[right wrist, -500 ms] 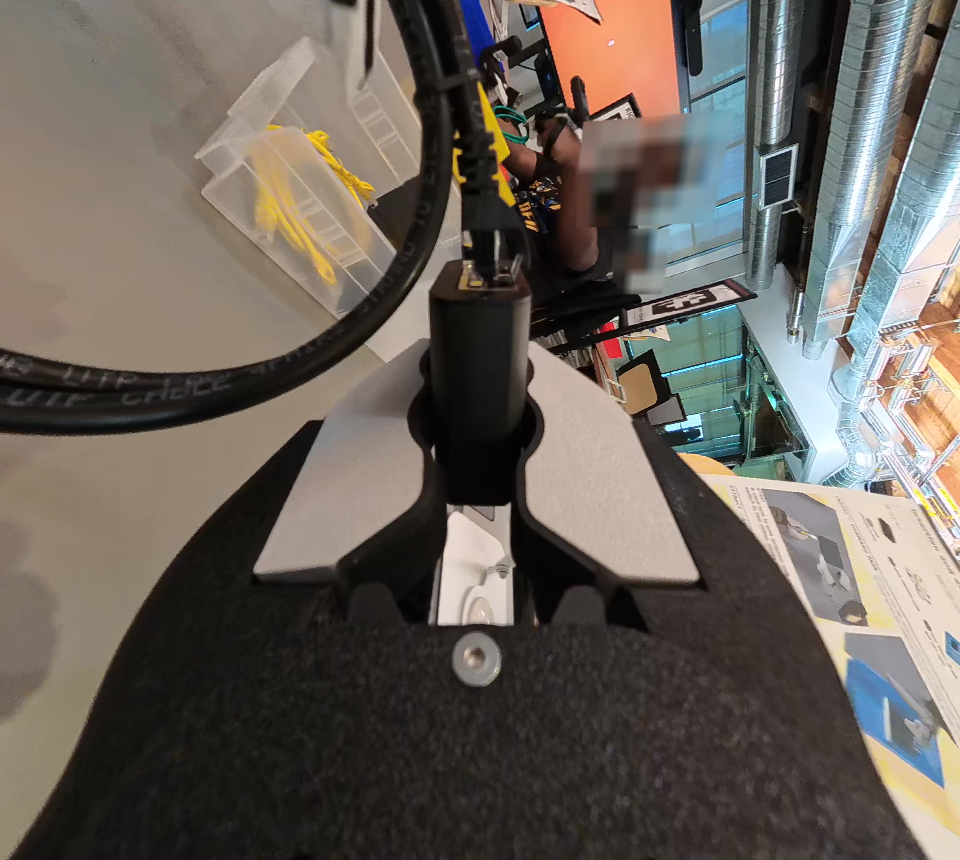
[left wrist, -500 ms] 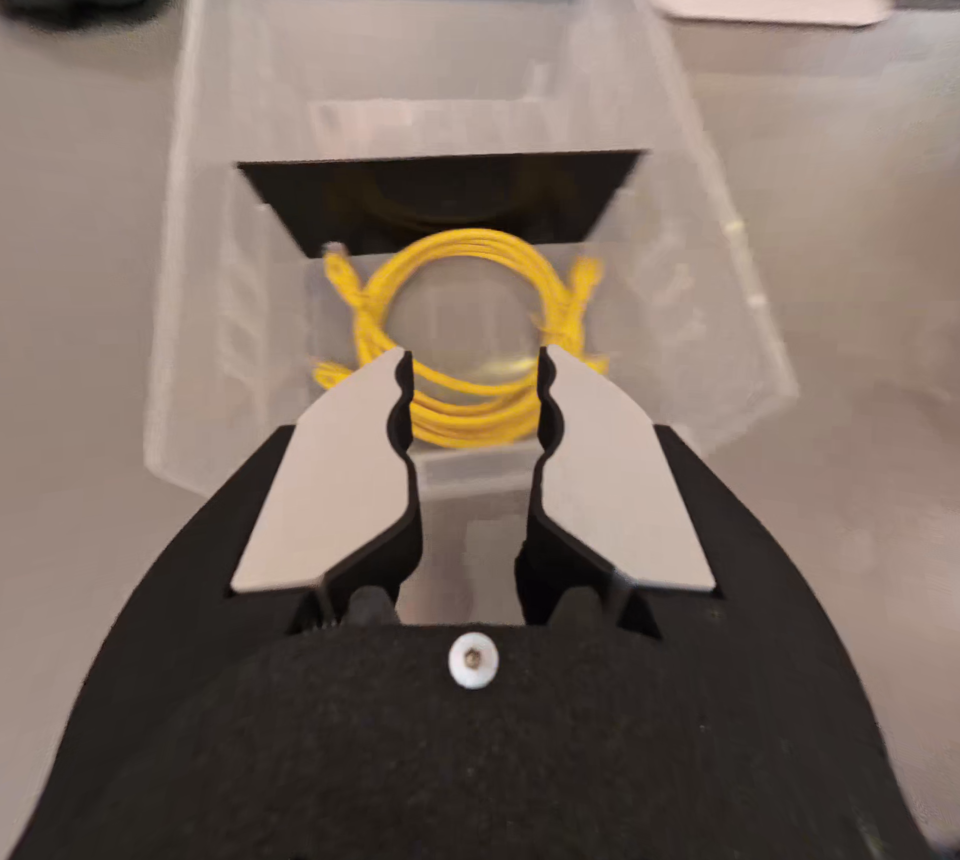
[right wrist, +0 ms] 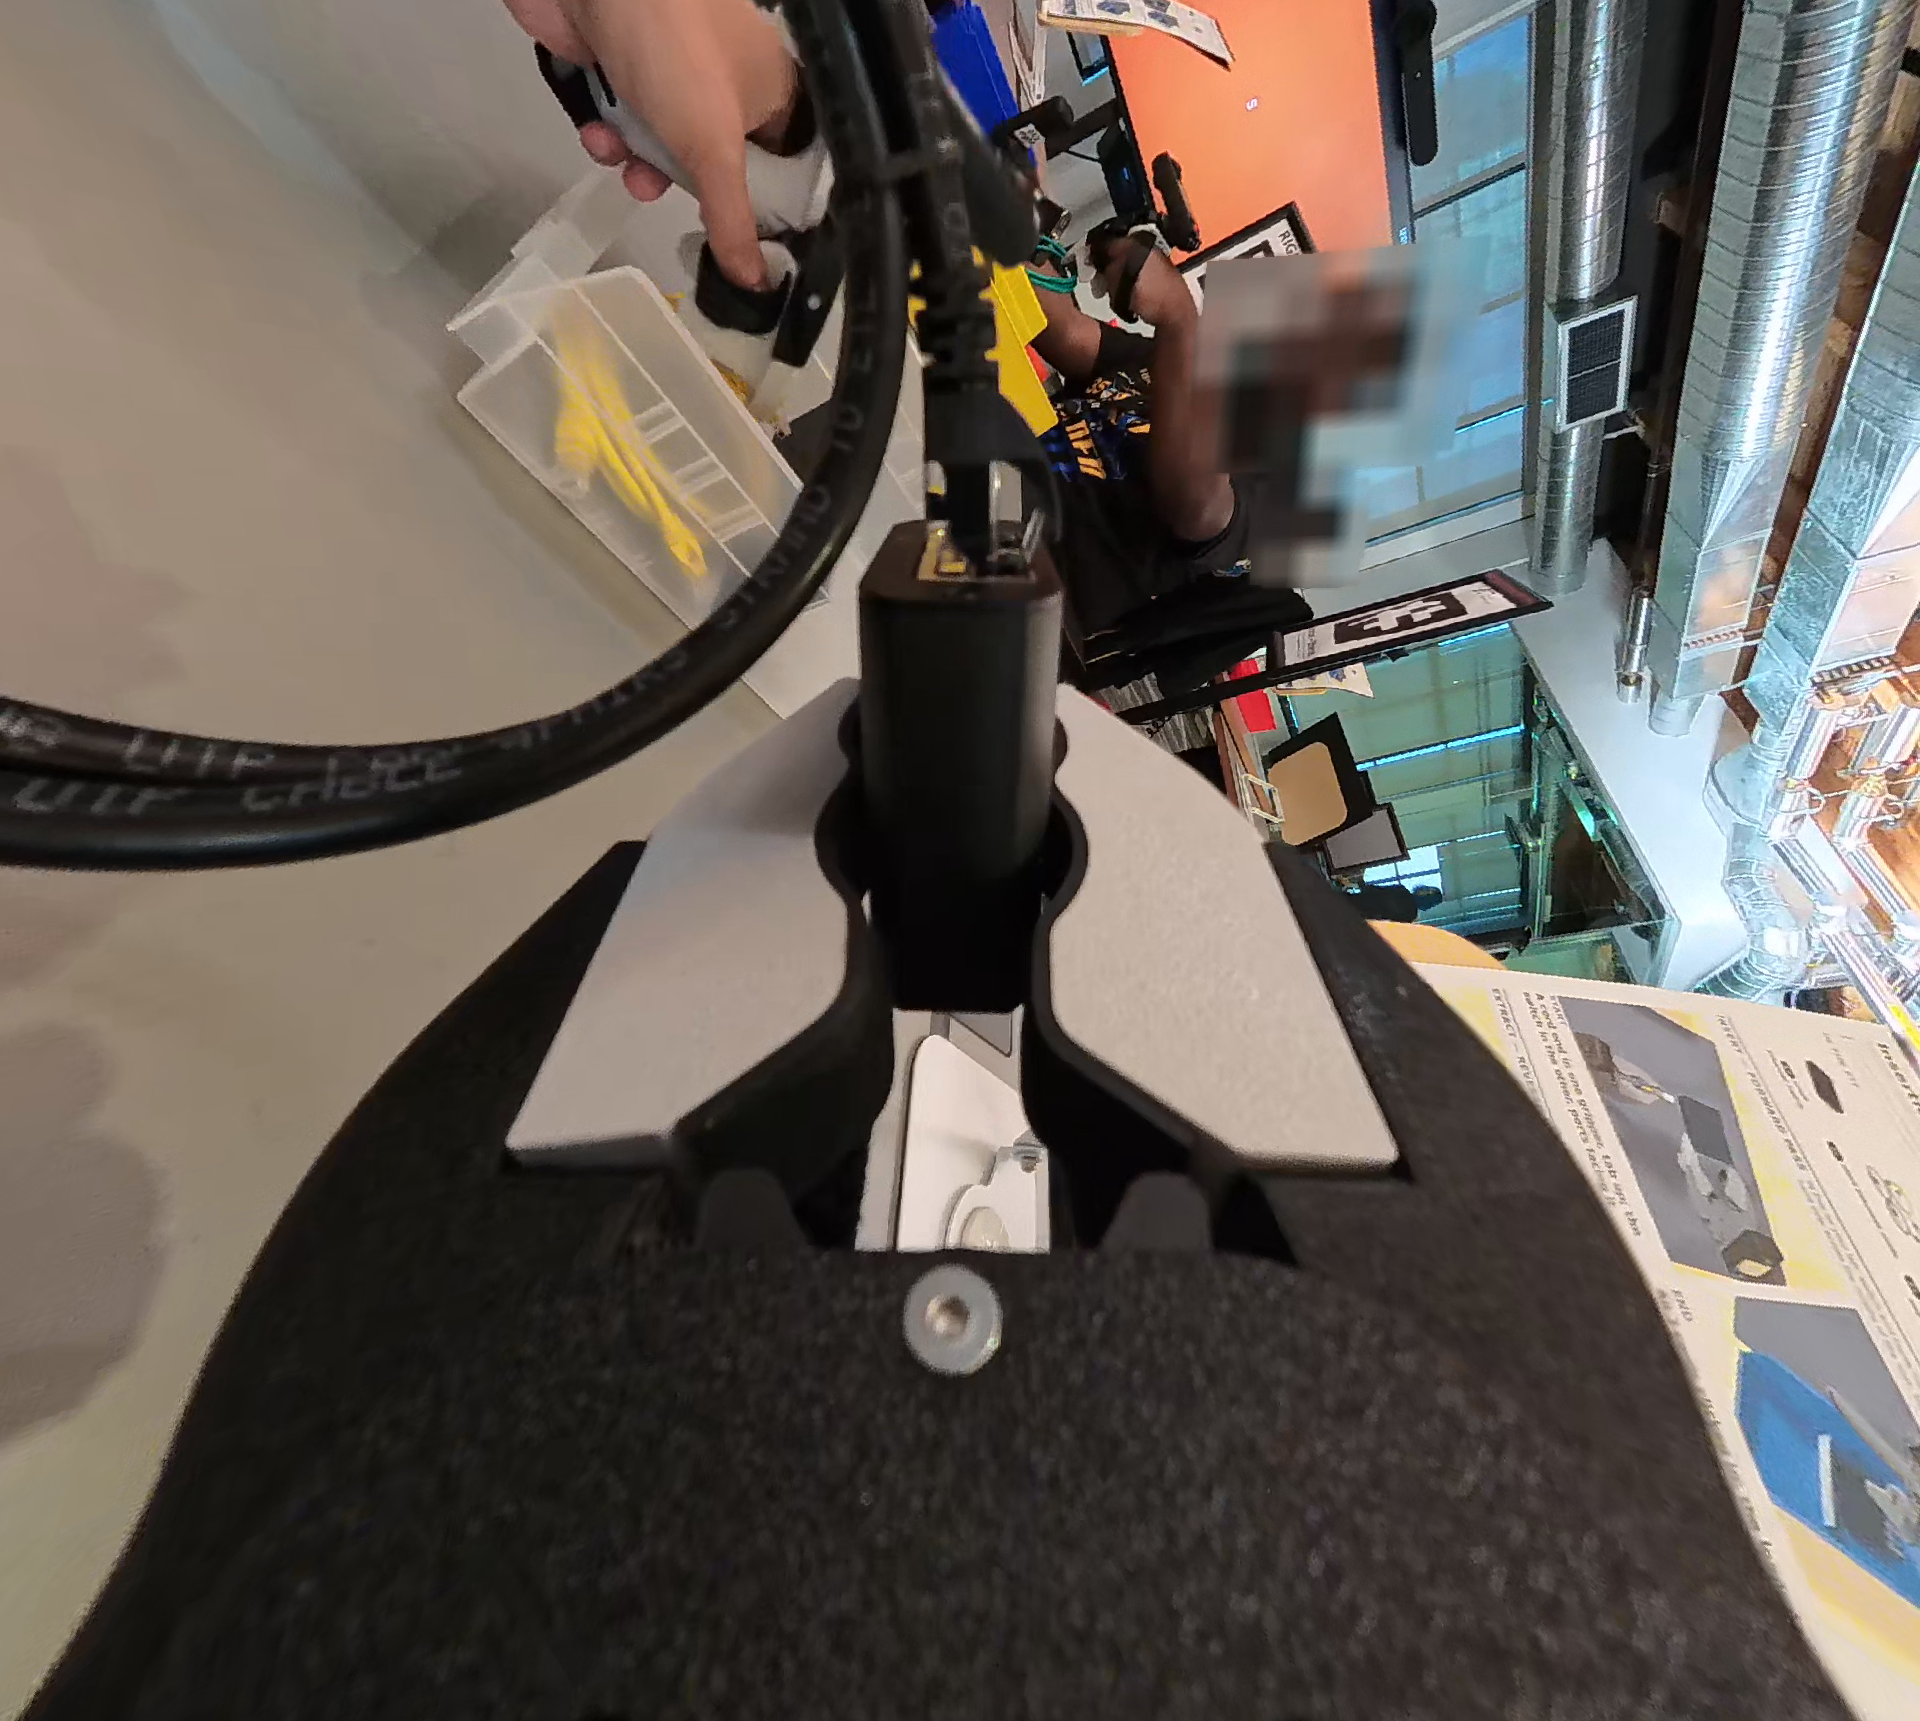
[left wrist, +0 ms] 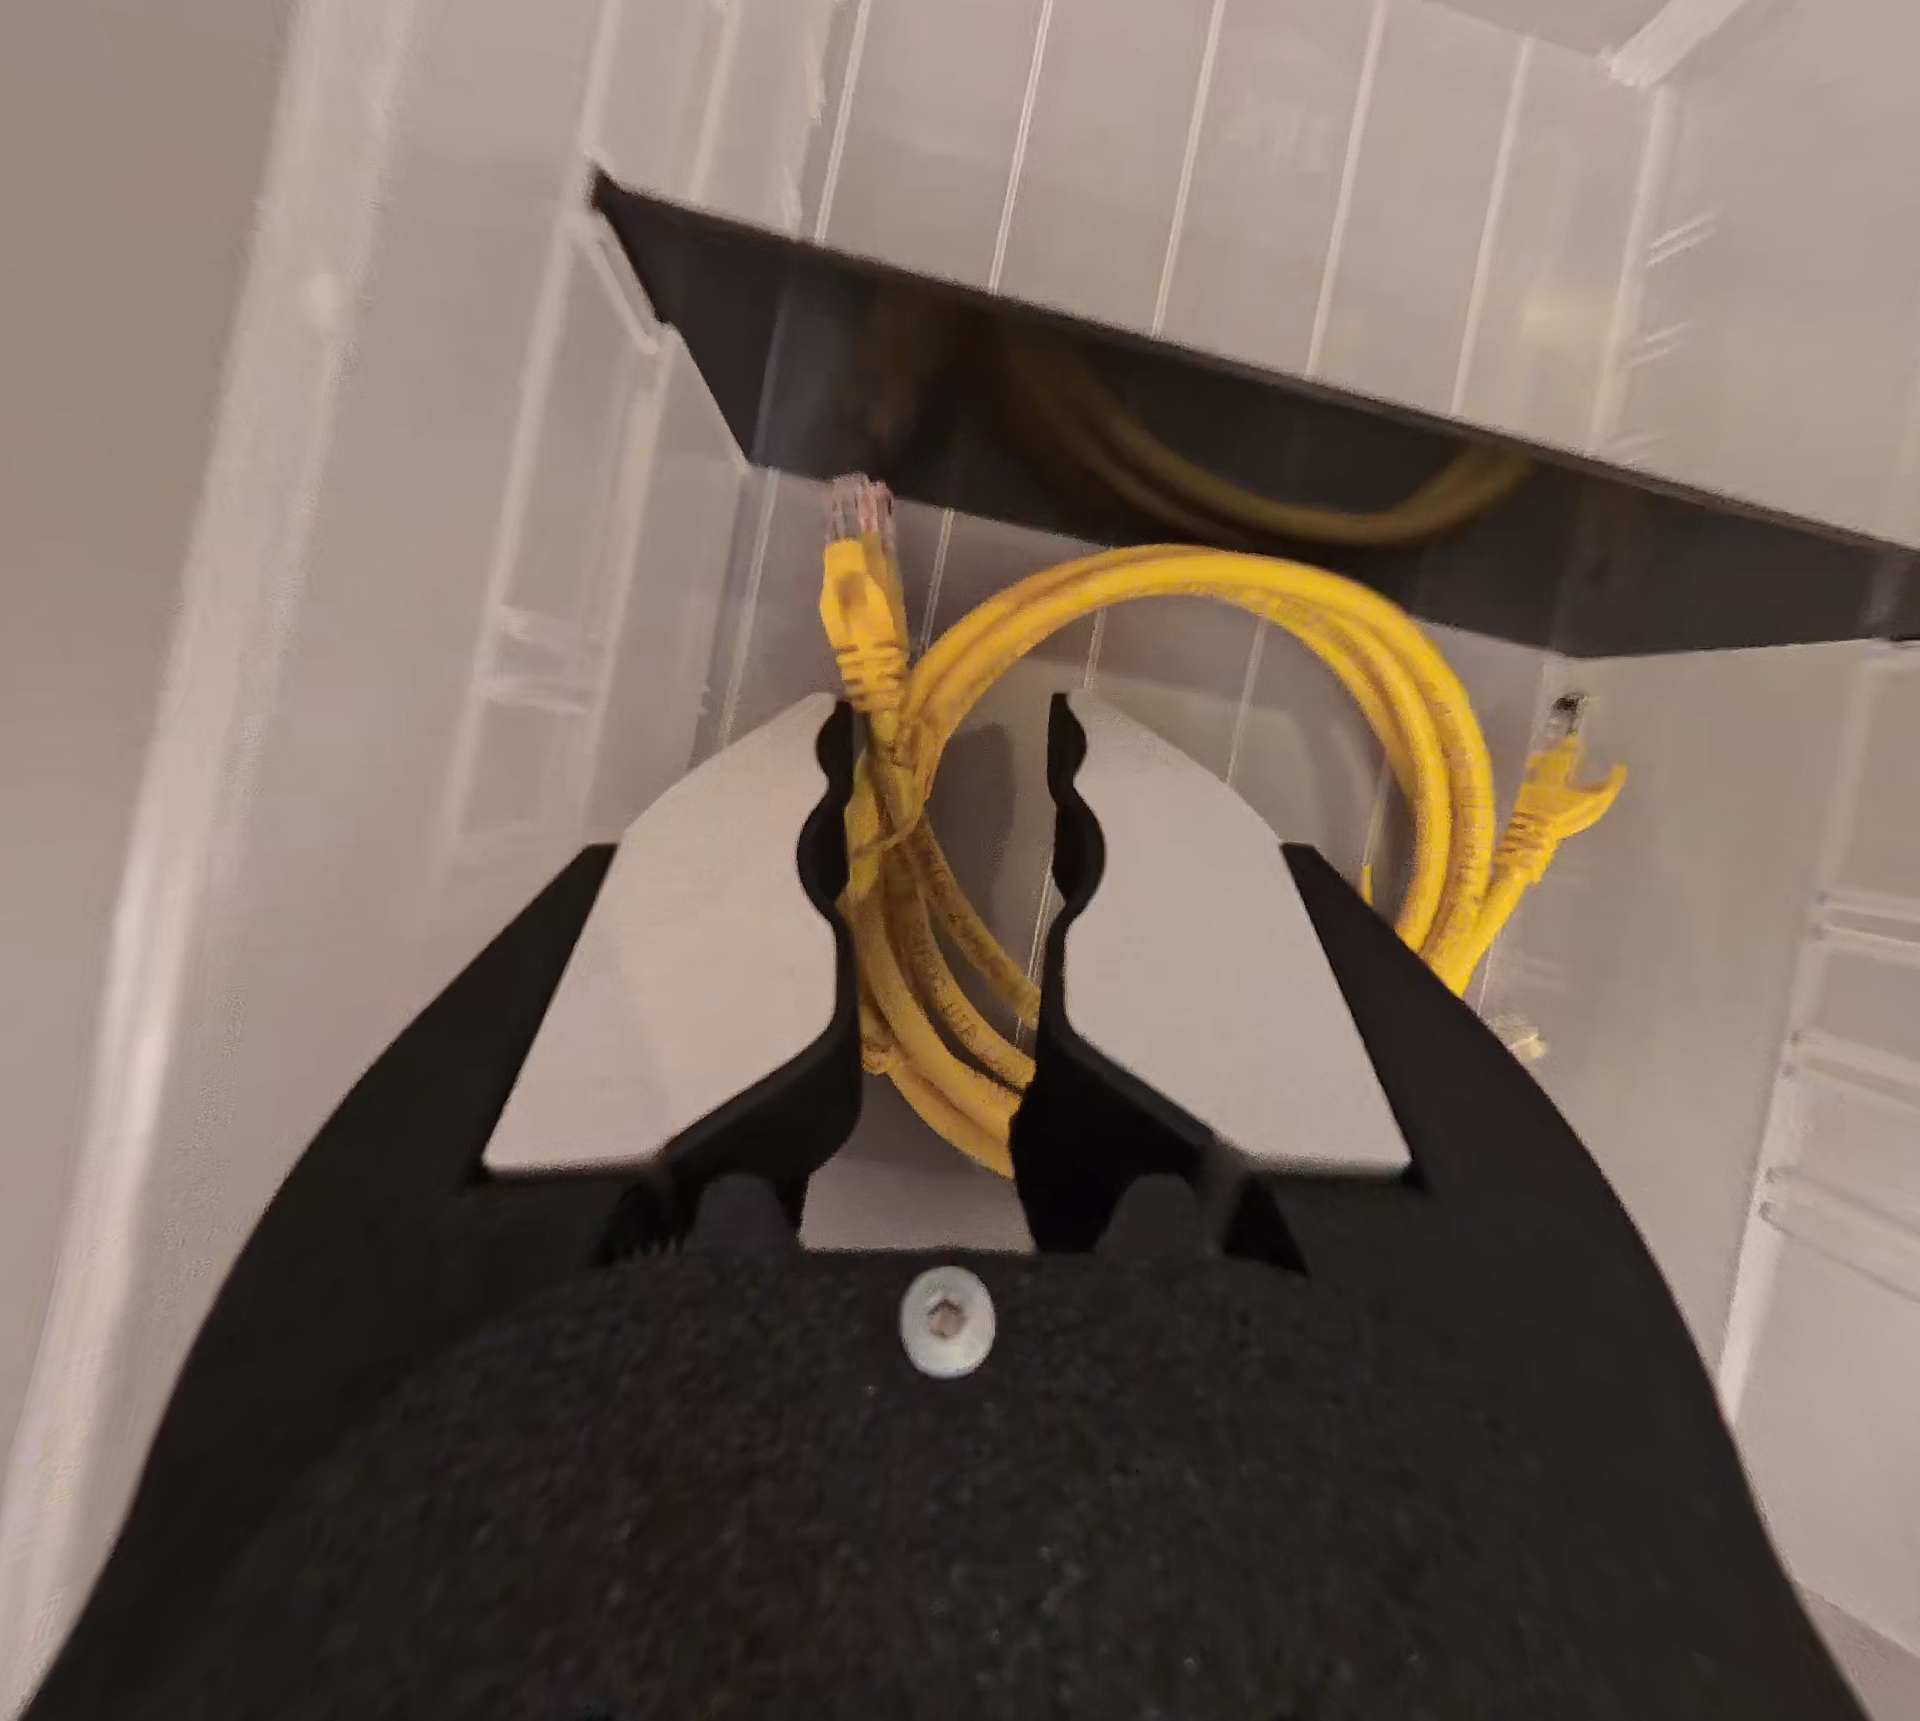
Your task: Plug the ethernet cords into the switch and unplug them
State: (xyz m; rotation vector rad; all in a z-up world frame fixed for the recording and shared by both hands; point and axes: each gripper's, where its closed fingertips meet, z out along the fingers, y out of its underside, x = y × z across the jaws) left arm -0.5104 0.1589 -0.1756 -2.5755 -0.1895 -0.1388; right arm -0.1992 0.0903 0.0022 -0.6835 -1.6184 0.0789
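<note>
Left gripper (left wrist: 940,715) reaching into the clear bin (left wrist: 727,61), right gripper (right wrist: 951,736) gripping the black switch (right wrist: 956,715)

The left jaws are standing partly open around the coiled yellow ethernet cord (left wrist: 1195,591) inside the bin, the right pad not touching it; the right pads are pressing the switch's sides, a black cable (right wrist: 520,746) plugged into its top

A bright yellow ethernet cord (left wrist: 1195,591) is glowing at twelve o'clock of the grey-and-black fingers (left wrist: 717,933), inside a clear, colourless plastic bin (left wrist: 1143,113) crossed by a black panel (left wrist: 1039,383). In the right wrist view, a matte black switch (right wrist: 956,736) is showing between silver-grey fingers (right wrist: 717,902), a glossy black cable (right wrist: 416,767) is curving at nine o'clock, and an orange screen (right wrist: 1236,9) is shining at one o'clock.
</note>
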